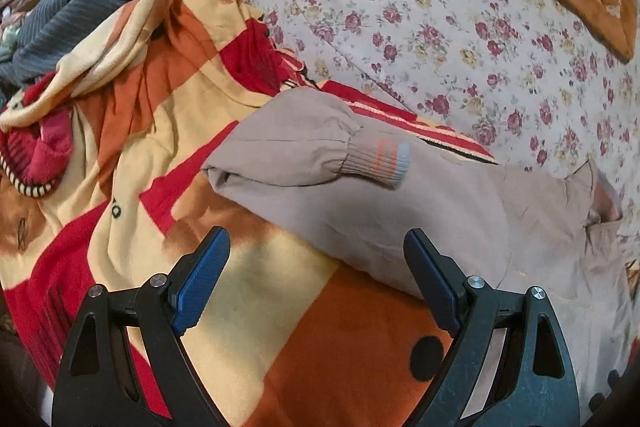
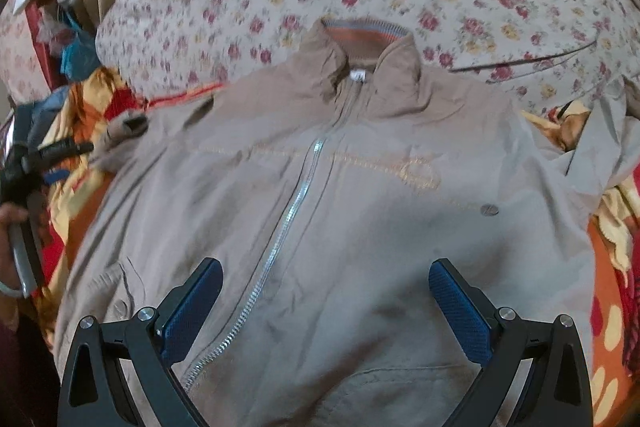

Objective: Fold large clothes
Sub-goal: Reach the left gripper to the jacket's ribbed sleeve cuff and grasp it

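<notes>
Both grippers — left, right — hung wide open and empty over the jacket spread just ahead; the folded sleeve risked slipping loose if snagged.

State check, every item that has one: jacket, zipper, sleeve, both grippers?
jacket: spread flat, front up, on the blanket
zipper: closed up to the collar
sleeve: folded in across the jacket body, cuff lying on it
left gripper: open, empty, hovering by the sleeve
right gripper: open, empty, over the lower front
</notes>
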`<state>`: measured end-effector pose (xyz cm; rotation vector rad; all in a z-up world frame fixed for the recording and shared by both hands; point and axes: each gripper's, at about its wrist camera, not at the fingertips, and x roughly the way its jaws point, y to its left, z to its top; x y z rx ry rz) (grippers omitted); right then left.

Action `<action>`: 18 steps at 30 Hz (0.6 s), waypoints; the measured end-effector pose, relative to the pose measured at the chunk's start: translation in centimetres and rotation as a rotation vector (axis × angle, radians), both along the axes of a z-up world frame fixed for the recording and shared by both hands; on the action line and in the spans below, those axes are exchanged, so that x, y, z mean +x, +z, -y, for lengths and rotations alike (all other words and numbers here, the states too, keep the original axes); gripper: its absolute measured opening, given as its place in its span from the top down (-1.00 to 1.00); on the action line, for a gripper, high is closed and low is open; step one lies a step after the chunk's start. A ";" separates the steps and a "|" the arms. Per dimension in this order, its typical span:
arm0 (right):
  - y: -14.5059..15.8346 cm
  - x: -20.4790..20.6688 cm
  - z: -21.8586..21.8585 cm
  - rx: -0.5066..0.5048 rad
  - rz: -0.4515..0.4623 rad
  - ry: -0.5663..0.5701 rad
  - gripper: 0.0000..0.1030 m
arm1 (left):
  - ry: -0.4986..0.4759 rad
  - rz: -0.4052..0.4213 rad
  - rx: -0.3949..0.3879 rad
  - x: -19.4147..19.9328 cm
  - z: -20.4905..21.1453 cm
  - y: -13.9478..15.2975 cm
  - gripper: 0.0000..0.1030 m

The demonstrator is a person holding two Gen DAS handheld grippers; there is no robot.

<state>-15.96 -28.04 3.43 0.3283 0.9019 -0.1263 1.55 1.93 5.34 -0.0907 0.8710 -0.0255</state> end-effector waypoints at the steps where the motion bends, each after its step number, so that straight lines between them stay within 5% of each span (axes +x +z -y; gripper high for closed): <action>1: -0.2 0.1 -0.2 -0.003 -0.003 0.002 -0.98 | -0.002 0.006 0.009 0.0 0.2 0.0 -0.72; 7: -0.5 0.3 -0.3 -0.016 -0.015 0.017 -0.98 | -0.014 0.041 0.089 0.0 1.0 0.2 -0.72; 18: -0.3 0.3 -0.5 -0.004 -0.013 0.026 -0.98 | -0.012 0.014 0.114 0.7 1.4 -0.9 -0.72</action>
